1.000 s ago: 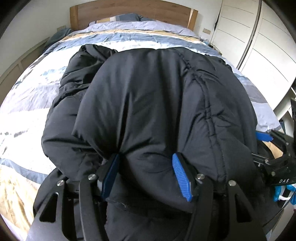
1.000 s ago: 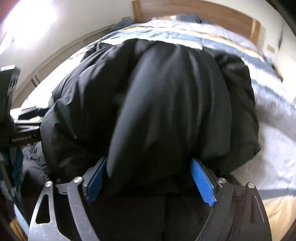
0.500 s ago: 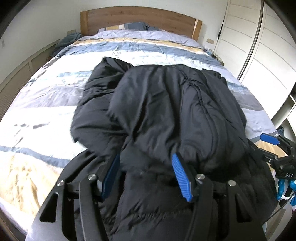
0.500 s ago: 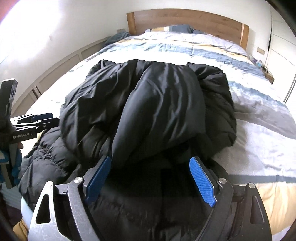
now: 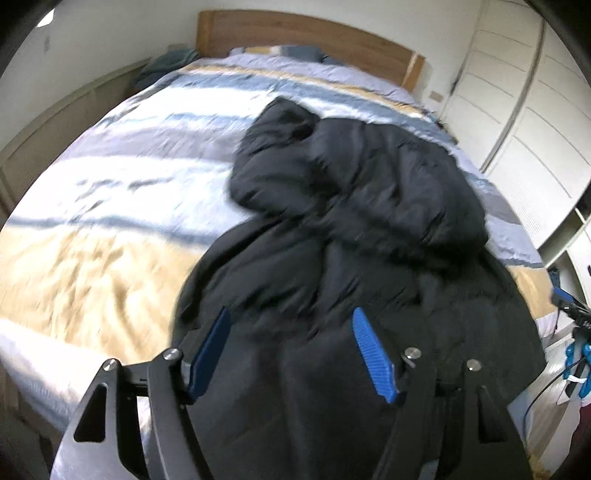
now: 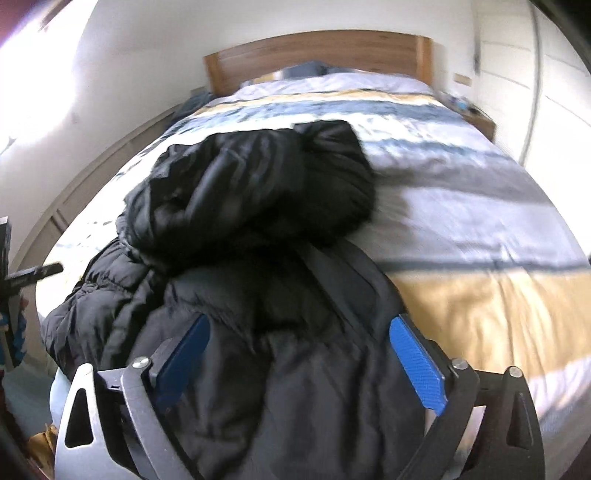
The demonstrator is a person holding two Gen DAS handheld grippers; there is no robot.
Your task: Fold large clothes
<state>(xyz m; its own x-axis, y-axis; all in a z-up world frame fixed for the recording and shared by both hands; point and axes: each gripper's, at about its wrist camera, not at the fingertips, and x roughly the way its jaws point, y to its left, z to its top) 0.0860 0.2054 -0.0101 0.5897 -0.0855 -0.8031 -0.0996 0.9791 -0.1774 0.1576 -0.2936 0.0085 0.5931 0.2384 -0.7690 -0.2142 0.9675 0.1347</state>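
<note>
On bed: jacket (no legible txt)

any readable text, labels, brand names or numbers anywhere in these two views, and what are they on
No text can be read in either view now.
Other gripper's arm at the left edge of the right wrist view: pale lettering, too blurred to read.
Black puffer coat: no label or logo showing.
Striped duvet, wooden headboard, wardrobe doors: no writing visible.
Gripper pads: ribbed blue, no marking.

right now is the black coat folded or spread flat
Folded: the coat's upper part lies doubled over its lower half on the bed.
</note>
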